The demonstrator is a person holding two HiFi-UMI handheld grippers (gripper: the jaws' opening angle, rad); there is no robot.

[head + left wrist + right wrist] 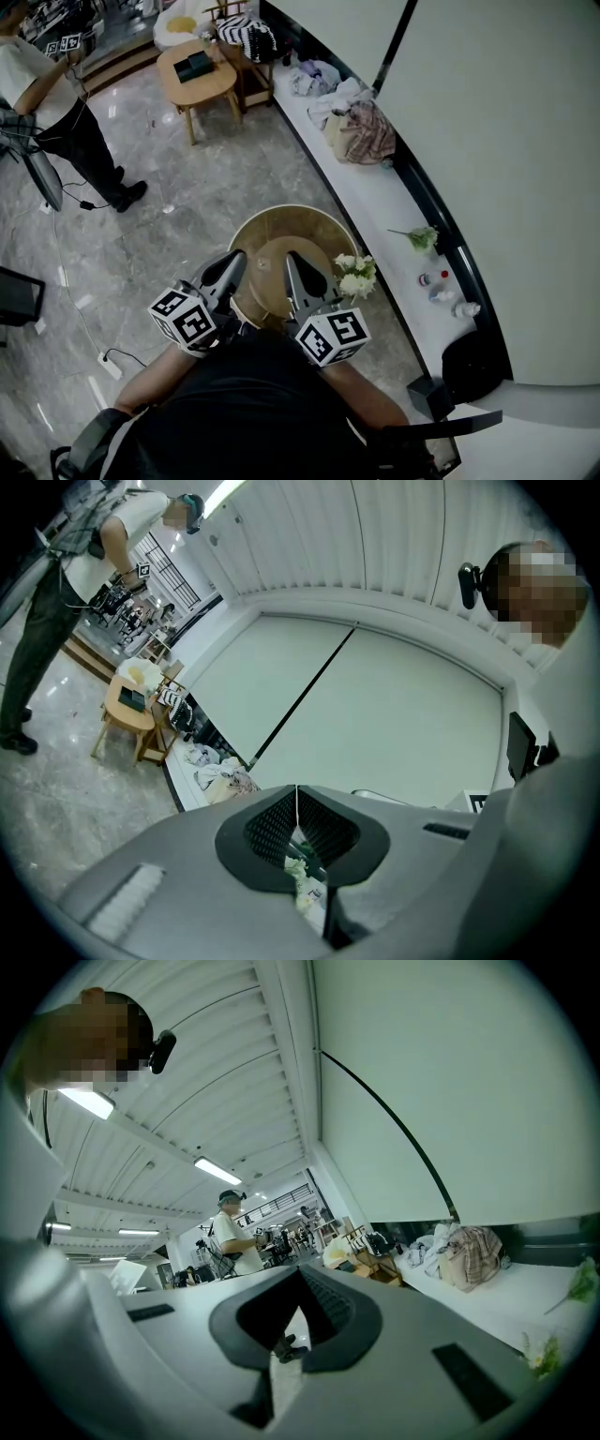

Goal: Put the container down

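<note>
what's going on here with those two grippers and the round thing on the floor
A person holds the left gripper and the right gripper level above a round tan wooden container that sits on the grey marble floor. Both grippers are shut with nothing between their jaws, so the container appears already set down. Another person stands at the far side of the room.

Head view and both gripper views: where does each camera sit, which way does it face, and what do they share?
Head view: on the person's head, facing steeply down; shows their torso, left gripper and right gripper.
Left gripper view: rides the left gripper, looking along its shut jaws at the pale wall; wearer's head upper right.
Right gripper view: likewise, shut jaws, toward a standing person; head upper left.
Shared: clothes pile on the ledge.
</note>
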